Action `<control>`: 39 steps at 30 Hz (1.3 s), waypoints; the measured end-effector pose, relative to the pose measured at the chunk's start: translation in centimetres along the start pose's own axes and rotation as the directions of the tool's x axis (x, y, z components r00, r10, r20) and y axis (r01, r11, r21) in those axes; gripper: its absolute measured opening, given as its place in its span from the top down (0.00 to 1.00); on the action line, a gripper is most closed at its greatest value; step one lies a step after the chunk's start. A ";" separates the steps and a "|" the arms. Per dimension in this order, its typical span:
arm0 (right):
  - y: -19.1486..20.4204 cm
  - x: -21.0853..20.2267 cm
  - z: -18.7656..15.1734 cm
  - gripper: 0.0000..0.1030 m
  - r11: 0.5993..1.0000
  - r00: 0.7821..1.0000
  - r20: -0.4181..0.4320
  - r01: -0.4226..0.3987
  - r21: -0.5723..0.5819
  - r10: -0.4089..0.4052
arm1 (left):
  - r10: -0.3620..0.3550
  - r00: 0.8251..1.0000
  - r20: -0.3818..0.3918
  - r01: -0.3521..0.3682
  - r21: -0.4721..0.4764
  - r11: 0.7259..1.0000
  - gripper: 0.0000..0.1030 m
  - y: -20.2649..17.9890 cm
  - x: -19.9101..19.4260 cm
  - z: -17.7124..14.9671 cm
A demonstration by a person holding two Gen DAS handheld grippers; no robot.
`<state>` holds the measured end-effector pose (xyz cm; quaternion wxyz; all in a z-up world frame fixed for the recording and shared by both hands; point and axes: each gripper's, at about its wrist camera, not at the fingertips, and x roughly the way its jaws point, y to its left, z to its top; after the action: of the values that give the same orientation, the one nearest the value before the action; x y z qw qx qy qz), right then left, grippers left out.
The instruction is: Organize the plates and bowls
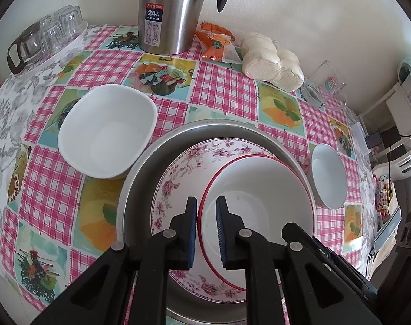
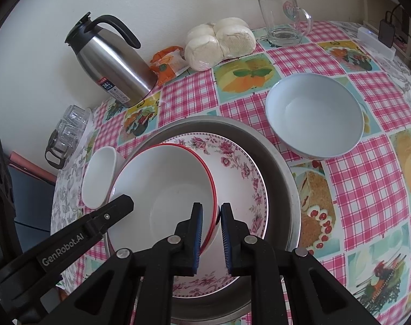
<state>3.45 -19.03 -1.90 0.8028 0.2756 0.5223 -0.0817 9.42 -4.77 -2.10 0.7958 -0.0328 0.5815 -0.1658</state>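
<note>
Currently, step: both tools grip the red-rimmed bowl (image 1: pixel 256 203), which sits inside the floral plate (image 1: pixel 183 168) in the metal basin (image 1: pixel 140 162) on the tabletop (image 1: pixel 224 89).
Left tool (image 1: pixel 207 203): narrowed on the bowl's left rim, one pad inside.
Right tool (image 2: pixel 211 208): narrowed on the opposite rim likewise.
Next move: probably settling the bowl centred, then letting go evenly.
Still loose: white square bowl (image 1: pixel 108 132); pale round bowl (image 2: pixel 315 115).
Obscured: near basin edge is behind the tools; whether the bowl rests or is lifted, unclear.
</note>
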 end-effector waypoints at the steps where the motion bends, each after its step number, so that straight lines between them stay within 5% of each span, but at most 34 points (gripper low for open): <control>1: -0.1 0.0 0.0 0.84 1.000 1.000 -0.002 -0.002 0.003 0.002 | 0.000 1.000 -0.002 0.000 -0.001 1.000 0.86 0.0 0.0 0.0; 8: -0.1 -0.2 0.0 0.80 1.000 1.000 -0.006 0.011 0.005 -0.011 | 0.014 1.000 0.021 -0.014 -0.017 1.000 0.78 0.1 -0.8 0.2; 20: 0.6 -3.5 0.6 0.80 0.998 0.989 0.131 0.065 -0.021 -0.062 | 0.025 0.994 0.103 -0.020 -0.054 0.998 0.53 0.9 -3.7 0.7; 33: 0.4 -4.1 0.9 0.34 0.994 0.979 0.172 0.111 -0.015 -0.107 | 0.130 0.983 0.132 -0.117 -0.100 0.988 0.20 2.2 -4.4 0.9; 39: 0.3 -3.8 0.9 0.14 0.991 0.977 0.170 0.132 -0.016 -0.127 | 0.167 0.975 0.148 -0.150 -0.118 0.982 0.16 2.6 -4.4 0.9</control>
<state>2.62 -19.83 1.86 0.8407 0.2221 0.4706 -0.1497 9.64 -1.11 1.52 0.8469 -0.0416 0.5258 -0.0675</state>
